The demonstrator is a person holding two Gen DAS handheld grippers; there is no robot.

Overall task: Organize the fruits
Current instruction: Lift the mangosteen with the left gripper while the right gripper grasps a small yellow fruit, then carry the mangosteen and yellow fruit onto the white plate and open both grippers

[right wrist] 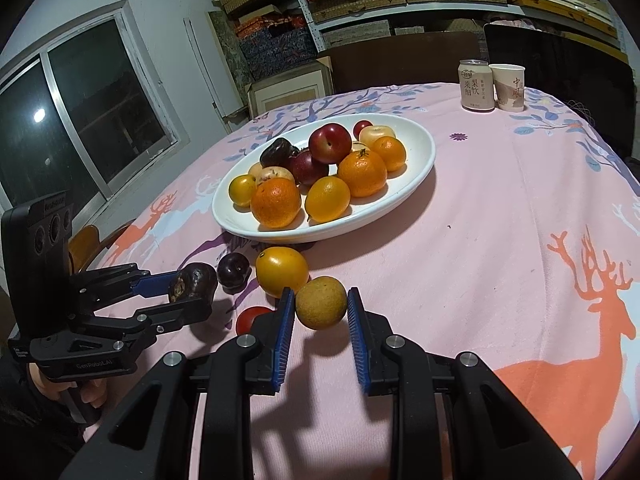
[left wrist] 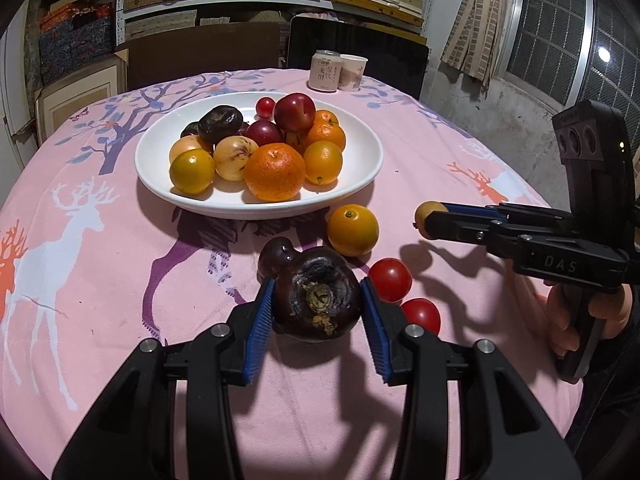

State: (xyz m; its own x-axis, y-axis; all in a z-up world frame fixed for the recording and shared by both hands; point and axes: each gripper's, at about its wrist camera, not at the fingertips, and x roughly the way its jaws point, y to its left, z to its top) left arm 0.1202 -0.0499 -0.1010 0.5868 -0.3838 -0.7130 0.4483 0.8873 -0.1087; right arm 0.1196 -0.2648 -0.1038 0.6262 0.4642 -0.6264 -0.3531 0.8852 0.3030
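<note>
A white oval plate (left wrist: 360, 176) (right wrist: 420, 160) holds several oranges, plums, pale fruits and a cherry tomato. My left gripper (left wrist: 318, 304) (right wrist: 191, 292) is shut on a dark purple mangosteen (left wrist: 318, 298) (right wrist: 192, 280), held just above the cloth. My right gripper (right wrist: 320, 308) (left wrist: 430, 220) is shut on a small brownish-yellow round fruit (right wrist: 321, 302) (left wrist: 426, 212), lifted off the cloth. Loose on the cloth near the plate lie an orange (left wrist: 353, 230) (right wrist: 282, 271), a dark plum (left wrist: 278, 256) (right wrist: 233, 271) and two cherry tomatoes (left wrist: 390, 280) (left wrist: 422, 314).
The table wears a pink cloth with a deer print (left wrist: 80, 240) (right wrist: 520, 220). A drink can (left wrist: 325, 70) (right wrist: 476, 85) and a paper cup (left wrist: 352, 73) (right wrist: 508, 87) stand at the far edge. A dark chair and shelves of boxes are behind.
</note>
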